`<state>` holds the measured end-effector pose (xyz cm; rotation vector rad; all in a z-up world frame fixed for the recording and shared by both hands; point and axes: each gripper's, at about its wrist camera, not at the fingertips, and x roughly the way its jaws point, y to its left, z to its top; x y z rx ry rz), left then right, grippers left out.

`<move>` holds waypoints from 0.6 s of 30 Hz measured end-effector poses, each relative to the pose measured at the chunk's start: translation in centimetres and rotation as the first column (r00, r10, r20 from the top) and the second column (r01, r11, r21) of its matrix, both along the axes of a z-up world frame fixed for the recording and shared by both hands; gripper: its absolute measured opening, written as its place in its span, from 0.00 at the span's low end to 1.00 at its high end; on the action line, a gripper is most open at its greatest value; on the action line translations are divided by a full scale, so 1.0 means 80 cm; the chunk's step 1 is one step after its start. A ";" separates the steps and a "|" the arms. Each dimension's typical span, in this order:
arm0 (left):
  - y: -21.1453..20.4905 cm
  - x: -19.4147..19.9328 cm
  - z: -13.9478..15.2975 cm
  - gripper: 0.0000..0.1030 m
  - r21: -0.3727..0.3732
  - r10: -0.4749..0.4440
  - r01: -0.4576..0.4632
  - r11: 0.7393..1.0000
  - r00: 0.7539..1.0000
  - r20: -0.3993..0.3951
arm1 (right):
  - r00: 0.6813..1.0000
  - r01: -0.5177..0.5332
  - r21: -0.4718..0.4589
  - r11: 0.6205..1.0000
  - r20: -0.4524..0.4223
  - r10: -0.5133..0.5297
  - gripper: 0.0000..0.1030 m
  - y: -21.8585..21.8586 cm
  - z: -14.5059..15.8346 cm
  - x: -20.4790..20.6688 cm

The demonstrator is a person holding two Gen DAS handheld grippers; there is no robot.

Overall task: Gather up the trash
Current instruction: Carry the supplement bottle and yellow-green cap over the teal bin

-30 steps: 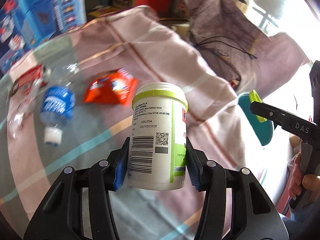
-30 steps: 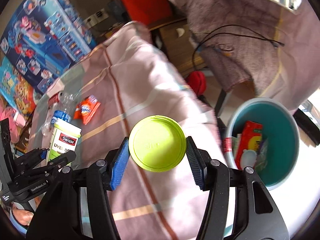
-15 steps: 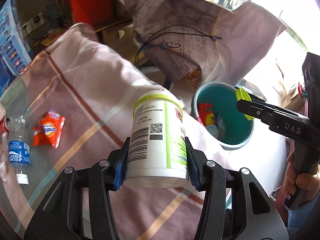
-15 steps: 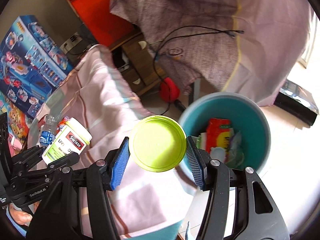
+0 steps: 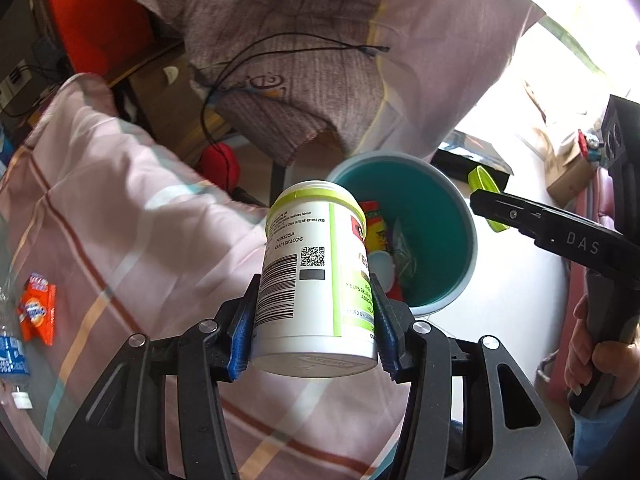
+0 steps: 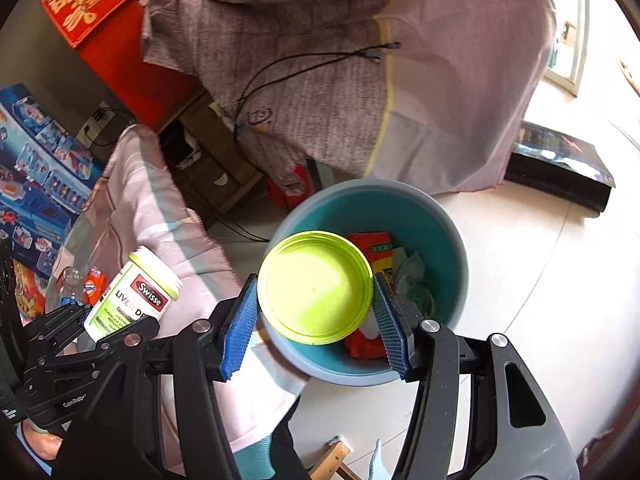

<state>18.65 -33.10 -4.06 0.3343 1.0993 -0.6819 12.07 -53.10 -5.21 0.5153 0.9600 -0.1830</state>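
At the far left of the left wrist view, a clear water bottle with a blue label lies on the checked cloth that covers the desk, its white cap end toward the lower edge, and just beside it lies an orange snack wrapper. Toward the middle, the left gripper has its jaws pinching a white supplement jar with a lime-green band at its open neck; the blue pads press on both sides of the jar's lower half, and the jar stands nearly upright, tipped a little to the left, above the cloth's edge. Behind and to the right of the jar sits a teal bin on the pale floor, holding a red and yellow packet and some crumpled clear wrapping. Above the bin a mauve and grey cloth hangs, with a black cable lying across it. Further right, the right gripper is seen side-on in the left view, gripped by a hand at the frame's edge. In the right wrist view its jaws are pinching a lime-green lid by its rim, hollow side facing the camera, held above the near part of the bin's opening, while the jar shows at the left over the cloth.
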 end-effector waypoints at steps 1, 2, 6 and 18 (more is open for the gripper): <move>-0.006 0.000 -0.002 0.50 0.002 -0.007 0.007 1.000 1.000 -0.003 | 1.000 0.009 0.003 1.000 -0.009 -0.008 0.52 -0.005 -0.004 0.000; -0.015 0.001 -0.006 0.50 0.006 -0.019 0.019 1.000 1.000 -0.009 | 1.000 0.018 0.009 1.000 -0.020 -0.018 0.52 -0.012 -0.009 -0.001; -0.045 0.006 -0.019 0.50 0.013 -0.052 0.053 0.999 0.998 -0.032 | 0.998 0.040 0.017 0.999 -0.050 -0.039 0.52 -0.027 -0.022 0.001; -0.097 0.020 -0.052 0.52 0.013 -0.089 0.091 0.996 0.989 -0.116 | 0.993 0.068 0.028 0.997 -0.100 -0.065 0.58 -0.052 -0.042 0.022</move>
